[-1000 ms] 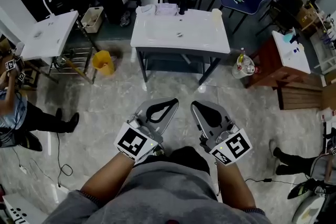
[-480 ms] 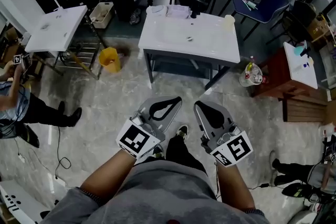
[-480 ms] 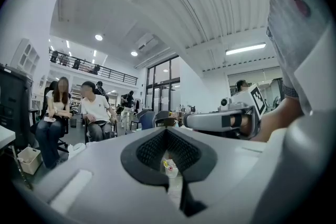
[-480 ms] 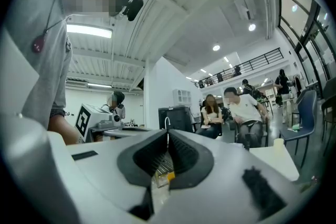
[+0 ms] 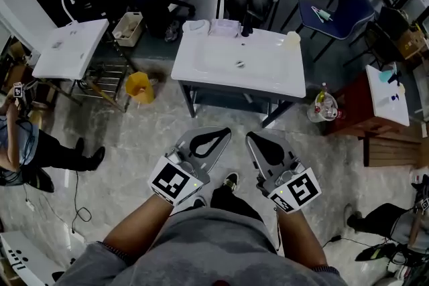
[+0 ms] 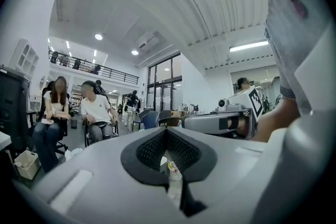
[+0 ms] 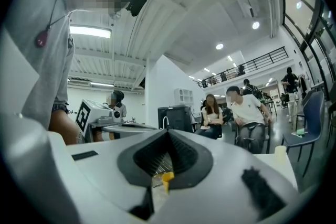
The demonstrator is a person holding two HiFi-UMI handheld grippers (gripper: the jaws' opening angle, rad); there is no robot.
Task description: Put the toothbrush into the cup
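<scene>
White basin stand (image 5: 285,74): it sits lower and closer in your head view than a second ago. You have been walking toward it, and it is still well apart from both grippers.
Meaning for the task: this looks like the approach only. Nothing has been picked up and no step with the toothbrush has begun.
Cup (image 5: 291,40): pale and upright, on the stand's back right corner, just beside the basin.
Toothbrush: you cannot pick it out for certain from here. There are small dark things by the tap, and some slim things lie on the blue chair (image 5: 348,7), all too small to name.
Left gripper (image 5: 224,131): you hold it level in front of your body. Its jaws are closed tip to tip, with nothing between them and nothing touched.
Right gripper (image 5: 249,136): it is also level, just beside the left one. Its jaws are fully together and empty, and only the room shows through the notch behind the tips.
Next call: you will likely need to reach the stand, find the brush, and open one gripper before it can take anything.
</scene>
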